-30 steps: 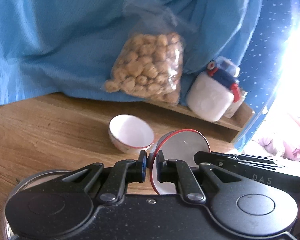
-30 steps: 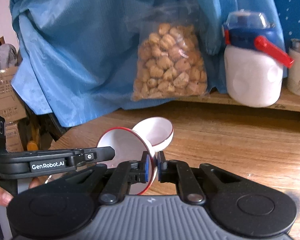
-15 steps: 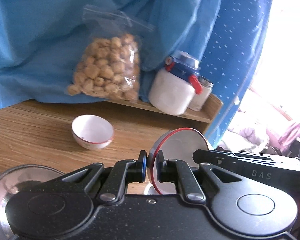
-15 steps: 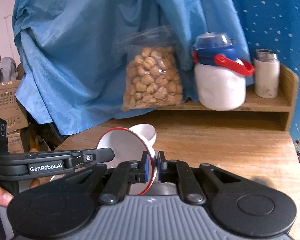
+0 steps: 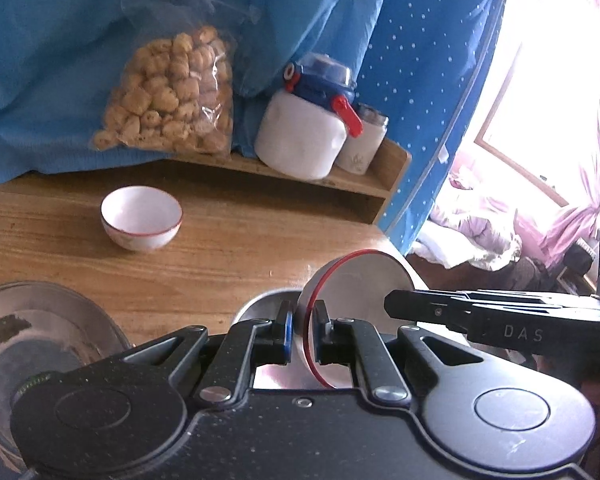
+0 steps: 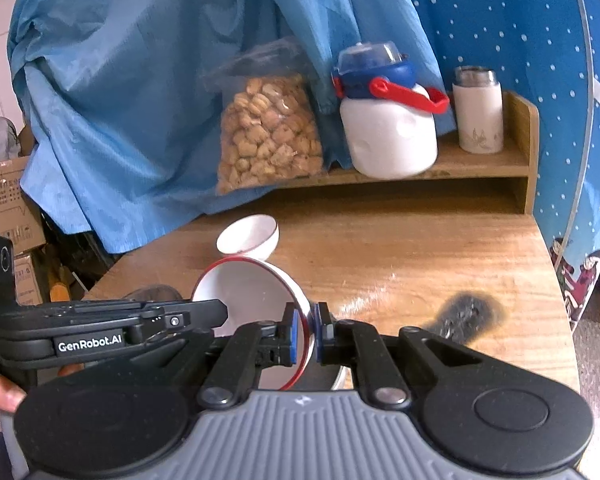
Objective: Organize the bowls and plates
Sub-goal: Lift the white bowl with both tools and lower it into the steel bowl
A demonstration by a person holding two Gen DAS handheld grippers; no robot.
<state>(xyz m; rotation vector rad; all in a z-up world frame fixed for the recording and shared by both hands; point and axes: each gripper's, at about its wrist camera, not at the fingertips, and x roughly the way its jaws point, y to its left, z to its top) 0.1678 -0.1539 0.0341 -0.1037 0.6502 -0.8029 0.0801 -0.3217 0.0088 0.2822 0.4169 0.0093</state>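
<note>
metal dish [image 5: 40,332]: at the far left of the left wrist view, well left of the held bowl, resting on the wooden table [image 5: 228,248]
small bowl [image 5: 141,218]: upright on the table, beyond and to the left of the held bowl, apart from it
left gripper [image 5: 303,334]: closed on the held bowl's rim, one pad on each side of the wall
held bowl [image 5: 356,280]: white with a red rim, tipped on its side above the table, gripped by both claws at opposite parts of its rim
right gripper [image 6: 305,332]: clamped on the held bowl's rim, bowl opening to its left
snack bag [image 6: 270,132]: on the shelf [image 6: 480,164] behind the held bowl
white jug [image 6: 388,120]: on the shelf, just right of the bag
</note>
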